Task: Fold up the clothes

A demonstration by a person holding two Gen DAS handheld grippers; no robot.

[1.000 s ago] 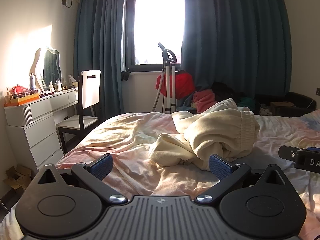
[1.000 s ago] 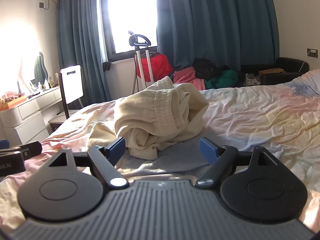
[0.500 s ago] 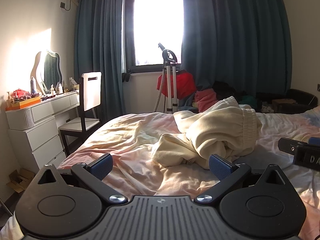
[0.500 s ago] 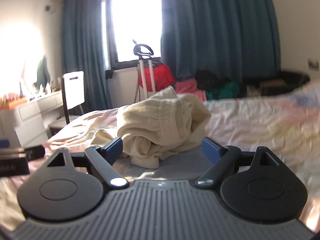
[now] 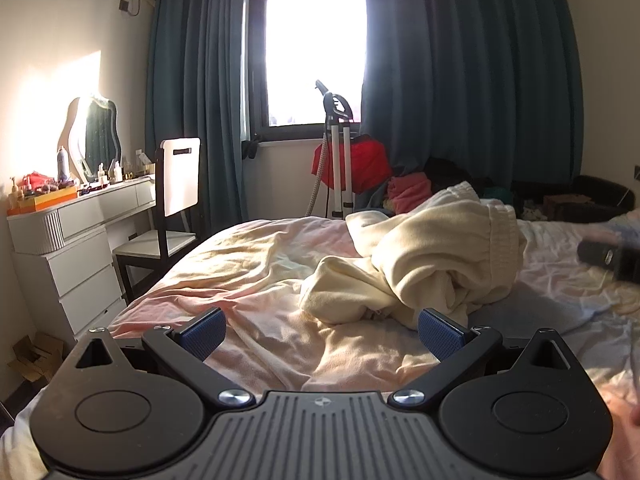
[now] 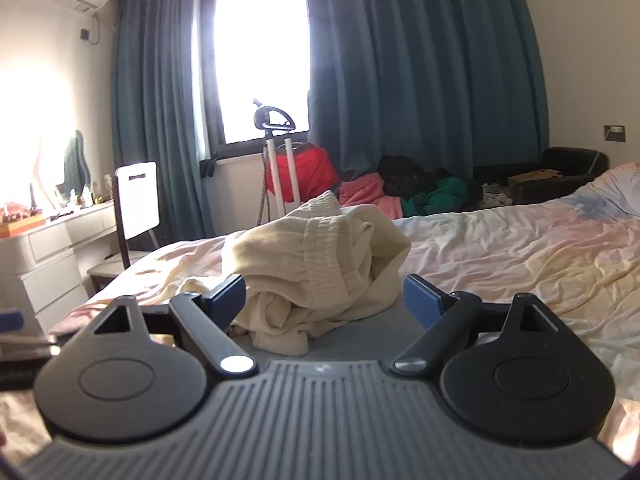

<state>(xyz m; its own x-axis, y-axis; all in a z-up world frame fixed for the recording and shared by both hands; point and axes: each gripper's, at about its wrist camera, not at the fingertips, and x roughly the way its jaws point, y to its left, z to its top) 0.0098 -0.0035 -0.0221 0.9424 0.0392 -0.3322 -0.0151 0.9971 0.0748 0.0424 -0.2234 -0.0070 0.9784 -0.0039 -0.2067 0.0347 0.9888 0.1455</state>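
A cream garment (image 5: 432, 256) with an elastic waistband lies crumpled in a heap on the bed (image 5: 256, 264). In the right wrist view the garment (image 6: 320, 268) sits just beyond the fingertips. My left gripper (image 5: 322, 330) is open and empty, low over the sheet, short of the heap's left end. My right gripper (image 6: 324, 300) is open and empty, its fingers either side of the heap's near edge, apart from it. The right gripper also shows blurred at the right edge of the left wrist view (image 5: 612, 258).
A white dresser (image 5: 76, 240) with a mirror and a white chair (image 5: 176, 200) stand left of the bed. A garment steamer (image 5: 338, 152) and a pile of red, pink and green clothes (image 6: 384, 192) sit under the window. A dark sofa (image 6: 552, 172) is at the far right.
Both grippers have risen and tilted upward a little; more of the window and curtains shows. The right gripper has drifted closer to the garment. The heap has not moved.
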